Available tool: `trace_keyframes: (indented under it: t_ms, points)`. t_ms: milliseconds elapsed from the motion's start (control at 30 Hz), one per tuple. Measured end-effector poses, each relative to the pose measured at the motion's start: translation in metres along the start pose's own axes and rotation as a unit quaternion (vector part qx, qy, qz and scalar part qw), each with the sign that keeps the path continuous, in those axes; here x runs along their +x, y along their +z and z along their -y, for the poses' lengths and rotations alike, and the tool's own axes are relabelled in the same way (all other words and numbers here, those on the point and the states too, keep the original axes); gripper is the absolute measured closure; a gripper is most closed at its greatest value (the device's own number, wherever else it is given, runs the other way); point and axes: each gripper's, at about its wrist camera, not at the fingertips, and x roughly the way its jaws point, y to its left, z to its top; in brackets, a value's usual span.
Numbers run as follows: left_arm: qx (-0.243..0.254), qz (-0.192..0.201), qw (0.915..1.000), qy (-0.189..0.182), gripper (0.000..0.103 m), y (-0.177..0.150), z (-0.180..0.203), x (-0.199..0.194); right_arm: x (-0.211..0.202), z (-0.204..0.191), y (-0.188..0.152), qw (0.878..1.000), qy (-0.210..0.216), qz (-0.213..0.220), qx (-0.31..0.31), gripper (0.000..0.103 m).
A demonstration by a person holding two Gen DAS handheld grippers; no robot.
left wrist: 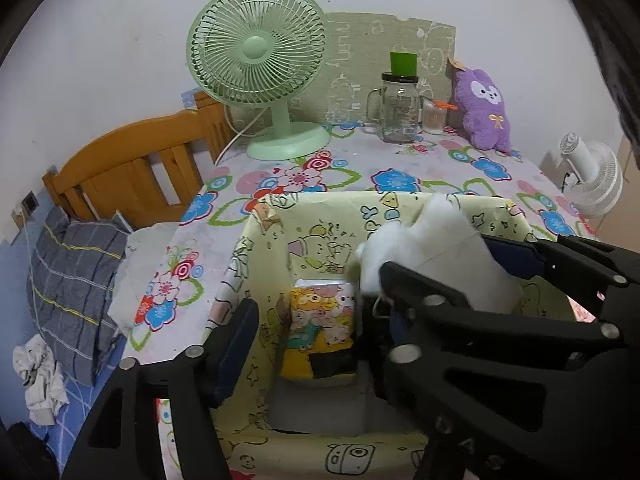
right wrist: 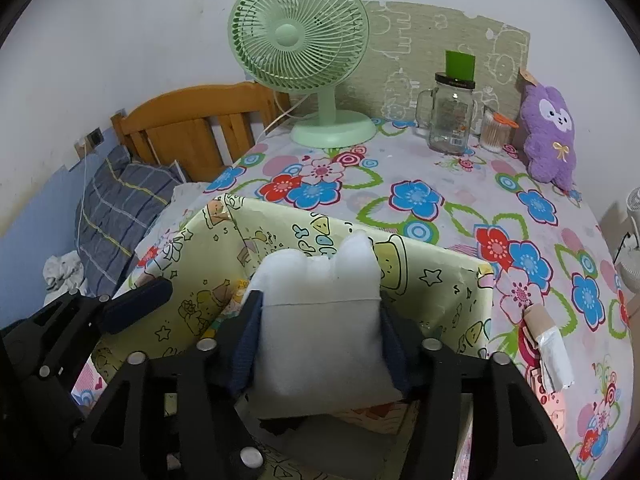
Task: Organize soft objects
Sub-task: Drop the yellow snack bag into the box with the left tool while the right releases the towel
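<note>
A white cat-eared cushion [right wrist: 320, 340] stands upright in the yellow cartoon-print box [right wrist: 440, 276] on the flowered table. My right gripper [right wrist: 322, 336] straddles it with a pad along each flank; the cushion is not visibly squeezed. In the left wrist view the cushion [left wrist: 440, 248] is at the right of the box [left wrist: 320, 204], with a right gripper finger [left wrist: 516, 254] behind it. My left gripper [left wrist: 320, 320] is open over the box, above a cartoon tissue pack [left wrist: 320, 320]. A purple plush [right wrist: 550, 136] leans at the table's back right.
A green fan [right wrist: 298, 36], a glass jar [right wrist: 448, 120] and a swab jar [right wrist: 494, 132] stand at the back. A cardboard roll with tissue [right wrist: 544, 336] lies right of the box. A wooden headboard [left wrist: 132, 168] and plaid pillow [left wrist: 72, 280] are left; a white fan [left wrist: 592, 176] is right.
</note>
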Motion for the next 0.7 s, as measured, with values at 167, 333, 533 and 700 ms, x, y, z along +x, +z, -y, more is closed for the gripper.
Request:
trace_keyframes:
  t_ms: [167,333,533,700]
  points:
    - [-0.003,-0.002,0.9998,-0.017,0.021,-0.001,0.001,-0.001,0.005,0.000,0.001,1.000,-0.006,-0.022,-0.001,0.026]
    - [-0.008,-0.006,0.9997,-0.021,0.017,0.000,0.001,-0.002,0.004,0.002,0.001,1.000,-0.008,-0.027,0.008,0.020]
    - [-0.007,-0.001,0.9999,-0.013,0.015,0.000,0.005,-0.009,-0.004,0.002,0.000,1.000,-0.010,-0.020,0.008,0.018]
    - [-0.004,0.007,0.9999,-0.014,0.015,0.000,0.012,-0.017,-0.016,0.004,-0.001,1.000,-0.014,-0.004,0.006,0.018]
